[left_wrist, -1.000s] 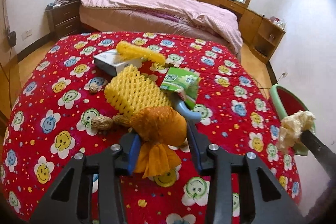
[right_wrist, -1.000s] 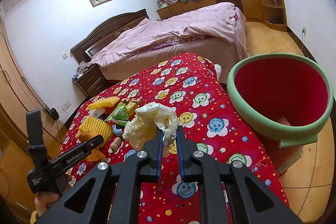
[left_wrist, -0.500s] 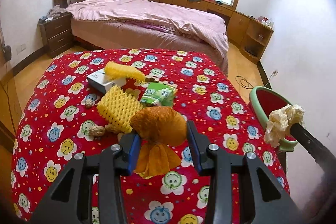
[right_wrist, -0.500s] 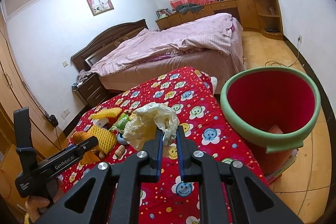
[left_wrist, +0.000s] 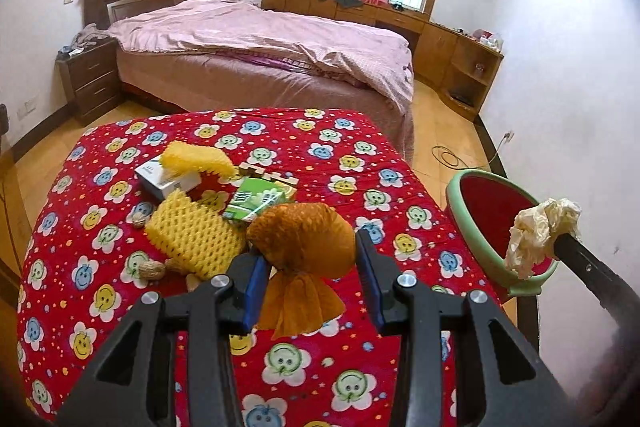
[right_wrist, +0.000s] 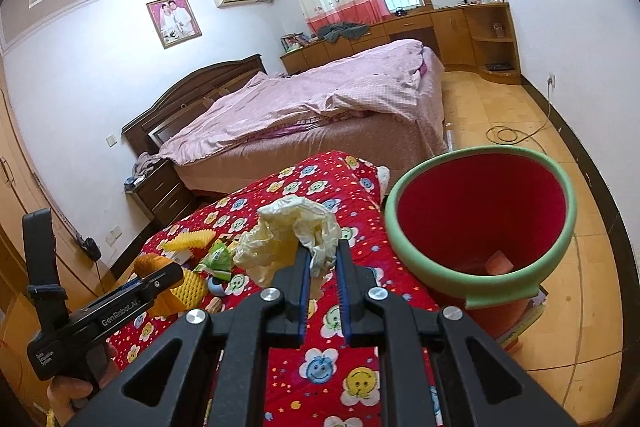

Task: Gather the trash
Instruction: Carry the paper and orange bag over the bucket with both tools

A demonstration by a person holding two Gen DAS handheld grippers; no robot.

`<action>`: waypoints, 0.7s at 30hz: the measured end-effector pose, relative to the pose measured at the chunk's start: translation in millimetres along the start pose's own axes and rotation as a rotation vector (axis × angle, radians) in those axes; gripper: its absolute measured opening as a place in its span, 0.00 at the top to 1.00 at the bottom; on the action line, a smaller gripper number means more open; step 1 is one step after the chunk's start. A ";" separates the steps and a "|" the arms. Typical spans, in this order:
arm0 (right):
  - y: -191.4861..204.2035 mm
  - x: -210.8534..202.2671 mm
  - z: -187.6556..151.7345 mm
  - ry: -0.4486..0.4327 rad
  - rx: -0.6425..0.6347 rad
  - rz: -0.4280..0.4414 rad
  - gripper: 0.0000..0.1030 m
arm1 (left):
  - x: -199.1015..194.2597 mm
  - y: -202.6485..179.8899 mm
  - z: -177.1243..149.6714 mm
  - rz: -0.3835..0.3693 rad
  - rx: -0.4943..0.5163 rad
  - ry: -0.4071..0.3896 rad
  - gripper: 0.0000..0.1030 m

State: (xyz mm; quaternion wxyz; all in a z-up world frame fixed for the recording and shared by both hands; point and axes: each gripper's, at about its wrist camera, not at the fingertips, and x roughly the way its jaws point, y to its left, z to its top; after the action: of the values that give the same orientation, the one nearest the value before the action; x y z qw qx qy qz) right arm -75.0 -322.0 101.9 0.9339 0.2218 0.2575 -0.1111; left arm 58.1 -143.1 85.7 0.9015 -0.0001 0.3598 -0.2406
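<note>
Left edge, right wrist view: left gripper (right_wrist: 158, 277) seen side-on, body printed "GenRobot.AI"; a second label lower on the handle is too small to read. Left wrist view: this claw's blue-padded fingers (left_wrist: 253, 285) are clamped on an orange foam net (left_wrist: 305, 245), held above the red smiley-flower tablecloth (left_wrist: 96, 291).

On the cloth behind it: yellow foam net (left_wrist: 196, 241), peanuts (left_wrist: 152, 270) touching its near edge, a white box (left_wrist: 166, 181) with small unreadable print, a second yellow foam net (left_wrist: 196, 159) lying across that box, and a green packet (left_wrist: 256, 203) with white Chinese characters.

Centre-right: right gripper (right_wrist: 323, 255) is closed on a crumpled cream plastic bag (right_wrist: 292, 233), held over the table's right edge.

Right: trash bin (right_wrist: 400, 223), green rim, red interior, stands on the floor just beside the table; an orange-pink scrap (right_wrist: 498, 262) lies at its bottom.
</note>
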 end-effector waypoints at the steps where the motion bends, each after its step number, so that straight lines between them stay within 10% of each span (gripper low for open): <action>1: -2.0 -0.9 0.5 -0.002 0.002 -0.004 0.87 | 0.6 -2.0 0.5 -0.001 0.003 0.001 0.59; 21: -66.5 -12.9 20.6 -0.039 0.083 -0.144 0.87 | 27.8 -88.0 19.5 -0.096 0.143 0.017 0.60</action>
State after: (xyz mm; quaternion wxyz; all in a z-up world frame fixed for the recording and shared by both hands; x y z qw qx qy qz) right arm -98.3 -388.9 100.8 0.9184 0.2388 0.2499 -0.1927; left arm 50.0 -236.3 97.3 0.8836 0.0490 0.3488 -0.3087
